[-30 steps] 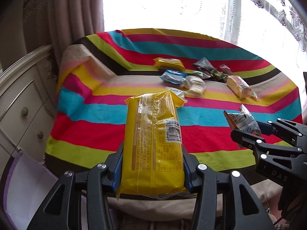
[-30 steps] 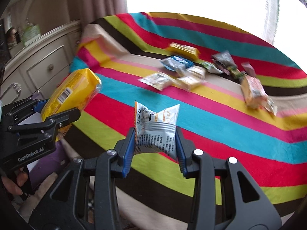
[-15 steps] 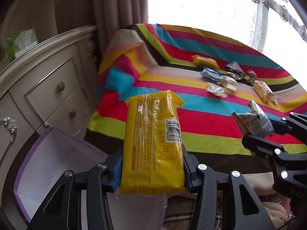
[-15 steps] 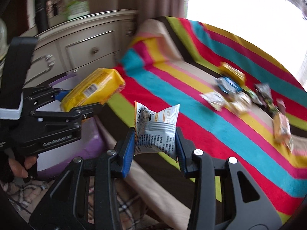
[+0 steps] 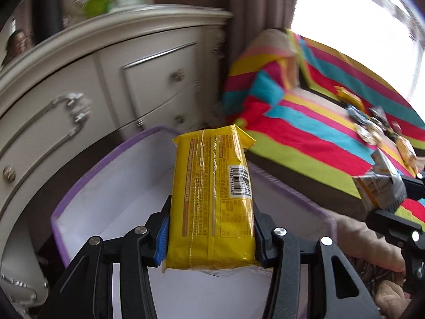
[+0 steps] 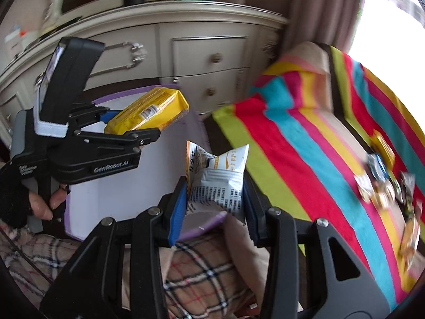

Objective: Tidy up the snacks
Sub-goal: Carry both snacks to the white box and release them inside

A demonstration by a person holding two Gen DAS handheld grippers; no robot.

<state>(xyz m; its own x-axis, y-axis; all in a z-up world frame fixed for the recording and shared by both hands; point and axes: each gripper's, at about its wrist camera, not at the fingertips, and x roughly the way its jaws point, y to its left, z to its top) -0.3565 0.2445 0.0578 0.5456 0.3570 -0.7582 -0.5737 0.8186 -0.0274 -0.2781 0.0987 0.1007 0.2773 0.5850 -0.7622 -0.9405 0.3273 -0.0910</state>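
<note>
Holding, left to right:

Item 1. Left gripper [image 5: 211, 235], jaws clamped on the long sides of a yellow biscuit pack [image 5: 212, 199]. The pack's long axis runs straight out along the fingers, its far end tipped over the open purple-rimmed white box [image 5: 106, 212]. The box lies directly below and ahead of this gripper, in front of the cream dresser [image 5: 93, 79].

Item 2. Right gripper [image 6: 212, 207], jaws closed on a small white-and-orange snack sachet [image 6: 217, 178], held upright. This gripper hangs over the box's near corner, by the edge of the striped bedspread [image 6: 305, 146]; the box's interior lies to its left.

Item 3. Loose snack packets [image 6: 382, 186], lying in a cluster on the bedspread, well apart from both grippers.

Judgement: the left gripper is the nearer to a drop, being already over the box's opening; the right needs a short shift leftward first.
</note>
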